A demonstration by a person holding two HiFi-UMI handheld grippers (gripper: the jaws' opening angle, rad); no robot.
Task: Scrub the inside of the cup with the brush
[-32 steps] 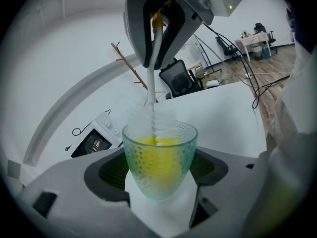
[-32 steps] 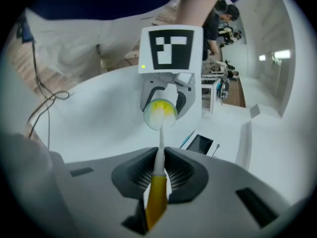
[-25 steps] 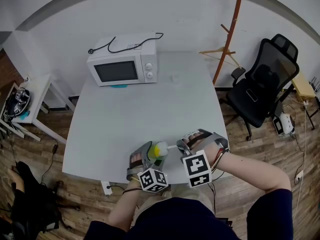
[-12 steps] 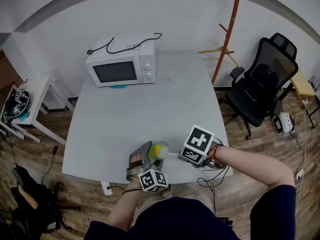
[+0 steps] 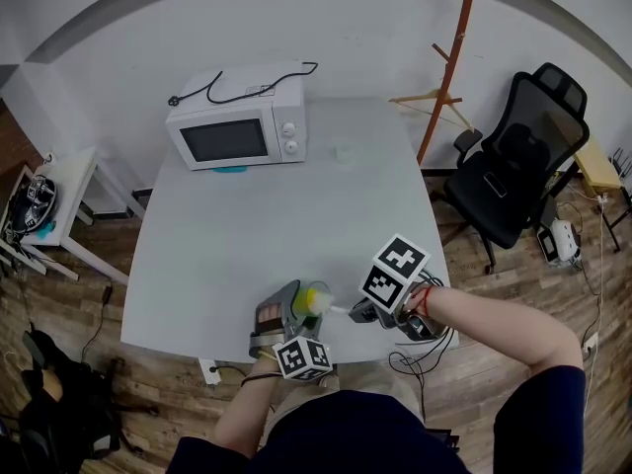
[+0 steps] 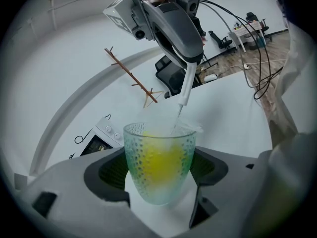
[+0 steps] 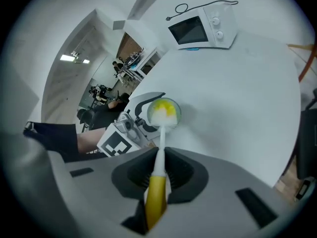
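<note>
A clear dimpled glass cup (image 6: 159, 162) sits between the jaws of my left gripper (image 6: 161, 182), which is shut on it near the table's front edge (image 5: 308, 304). The brush (image 7: 158, 148) has a yellow handle, a white stem and a yellow-white bristle head. My right gripper (image 7: 157, 177) is shut on its handle, to the right of the cup (image 5: 367, 310). The bristle head is inside the cup (image 7: 164, 113), showing yellow through the glass. The stem enters over the cup's far rim in the left gripper view.
A white microwave (image 5: 237, 126) with a black cable on top stands at the table's far left. A small pale item (image 5: 344, 154) lies to its right. A black office chair (image 5: 518, 166) and an orange pole (image 5: 449, 67) stand right of the grey table (image 5: 276, 225).
My right gripper has rolled over, so its marker cube now points up, and it has shifted slightly right and toward me. The cup and left gripper stay put.
</note>
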